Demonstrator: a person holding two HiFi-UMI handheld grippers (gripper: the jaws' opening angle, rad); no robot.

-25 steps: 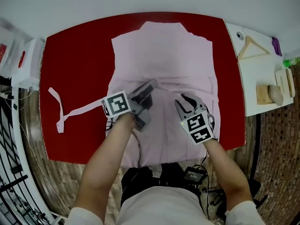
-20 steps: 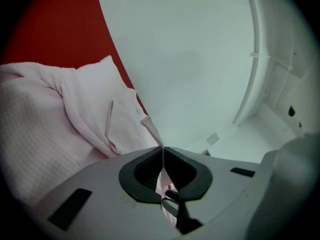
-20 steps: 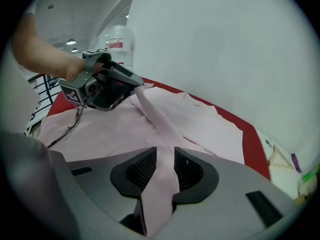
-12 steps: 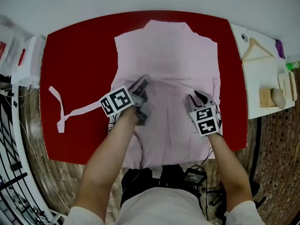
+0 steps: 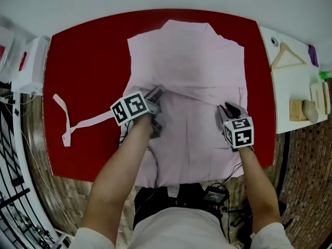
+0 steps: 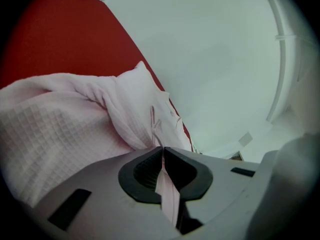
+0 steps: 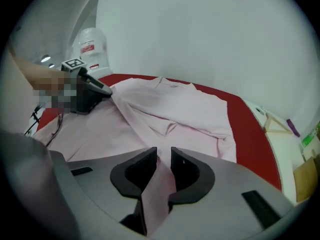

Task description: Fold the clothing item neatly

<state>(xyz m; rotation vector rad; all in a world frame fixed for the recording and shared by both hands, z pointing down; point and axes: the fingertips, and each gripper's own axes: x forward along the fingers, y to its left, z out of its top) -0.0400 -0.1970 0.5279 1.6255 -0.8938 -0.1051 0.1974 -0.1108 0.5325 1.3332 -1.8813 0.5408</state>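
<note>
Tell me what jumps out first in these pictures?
A pale pink garment spread across a bright red table. At its near half, the left gripper and right gripper each pinch a fold of it in their jaws. A thin pink strip trails over the table's left.

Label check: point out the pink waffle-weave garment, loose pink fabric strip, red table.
Pink waffle-weave garment (image 5: 187,61), head view, flat upper panel.
Loose pink fabric strip (image 5: 91,123), head view, long straight run.
Red table (image 5: 88,61), head view, bare left part.

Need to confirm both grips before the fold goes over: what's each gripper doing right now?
Left gripper: closed on the pale pink waffle-weave garment.
Right gripper: closed on a fold of the same garment.
</note>
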